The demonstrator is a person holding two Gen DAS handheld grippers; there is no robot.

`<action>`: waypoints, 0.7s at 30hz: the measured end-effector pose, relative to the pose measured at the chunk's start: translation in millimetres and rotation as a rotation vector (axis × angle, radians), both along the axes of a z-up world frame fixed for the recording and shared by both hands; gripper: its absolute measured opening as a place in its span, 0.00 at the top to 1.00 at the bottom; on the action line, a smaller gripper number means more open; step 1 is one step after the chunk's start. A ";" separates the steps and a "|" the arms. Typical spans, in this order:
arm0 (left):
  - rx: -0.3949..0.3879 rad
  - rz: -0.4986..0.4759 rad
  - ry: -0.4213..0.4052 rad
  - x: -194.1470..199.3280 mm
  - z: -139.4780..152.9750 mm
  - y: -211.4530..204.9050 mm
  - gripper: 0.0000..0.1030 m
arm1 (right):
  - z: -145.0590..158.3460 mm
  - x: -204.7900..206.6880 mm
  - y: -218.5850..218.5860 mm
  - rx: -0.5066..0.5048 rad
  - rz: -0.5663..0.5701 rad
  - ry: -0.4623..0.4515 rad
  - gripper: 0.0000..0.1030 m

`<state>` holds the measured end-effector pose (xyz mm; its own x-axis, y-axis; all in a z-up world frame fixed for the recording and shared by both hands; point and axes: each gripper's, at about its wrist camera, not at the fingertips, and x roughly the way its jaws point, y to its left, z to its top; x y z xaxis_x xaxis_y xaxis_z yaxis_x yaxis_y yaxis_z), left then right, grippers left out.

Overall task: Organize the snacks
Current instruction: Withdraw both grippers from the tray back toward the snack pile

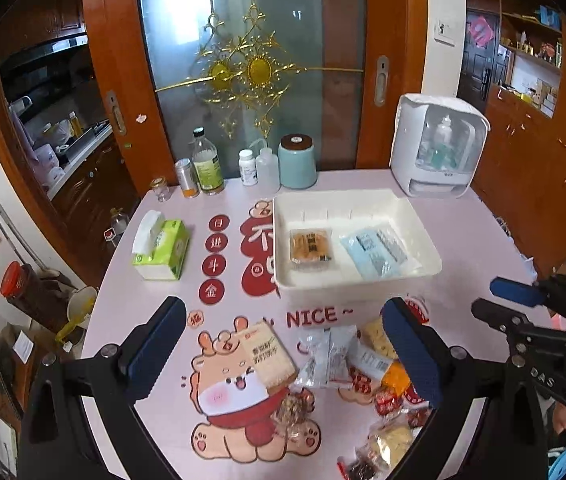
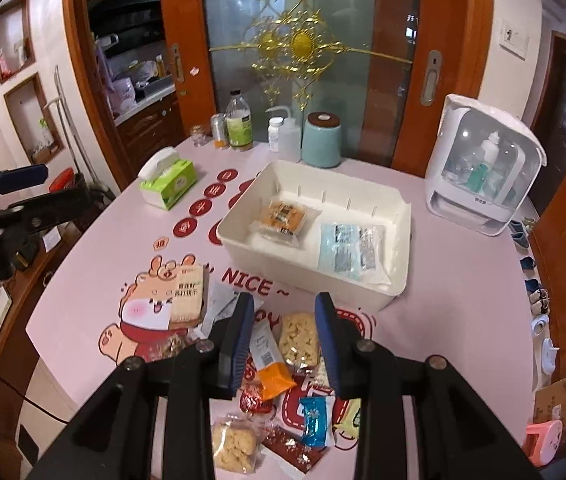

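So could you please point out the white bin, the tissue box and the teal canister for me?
white bin (image 2: 307, 276): right wrist view, near outer wall.
tissue box (image 1: 171, 248): left wrist view, green side panel.
teal canister (image 2: 321, 146): right wrist view, middle of its body.

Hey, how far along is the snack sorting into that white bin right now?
Just started. Done: the white bin holds two packets, an orange cracker pack and a pale blue pack. In hand: nothing; the left tongs and right tongs are both open and empty above the table. Left: the loose snack pile near the table's front edge, including the beige biscuit pack.
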<state>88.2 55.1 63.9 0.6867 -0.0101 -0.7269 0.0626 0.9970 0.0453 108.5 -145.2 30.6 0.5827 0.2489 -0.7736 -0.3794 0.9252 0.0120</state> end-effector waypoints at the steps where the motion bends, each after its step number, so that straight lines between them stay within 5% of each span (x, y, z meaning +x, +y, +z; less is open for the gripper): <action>1: 0.004 0.000 0.008 -5.8 -5.5 1.1 0.05 | -4.3 -0.9 1.6 -0.004 0.005 0.007 0.69; 16: -0.169 0.097 0.305 -26.4 -161.4 36.0 0.05 | -121.8 2.3 10.7 -0.050 -0.007 0.239 0.69; 21: -0.141 0.099 0.390 -16.4 -203.9 36.8 0.05 | -150.9 7.1 15.2 -0.065 0.003 0.293 0.69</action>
<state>71.8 91.9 -140.0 0.3636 -0.0760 -0.9285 -0.0485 0.9938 -0.1003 115.6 -130.0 -120.4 0.3316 0.1951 -0.9230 -0.3715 0.9263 0.0624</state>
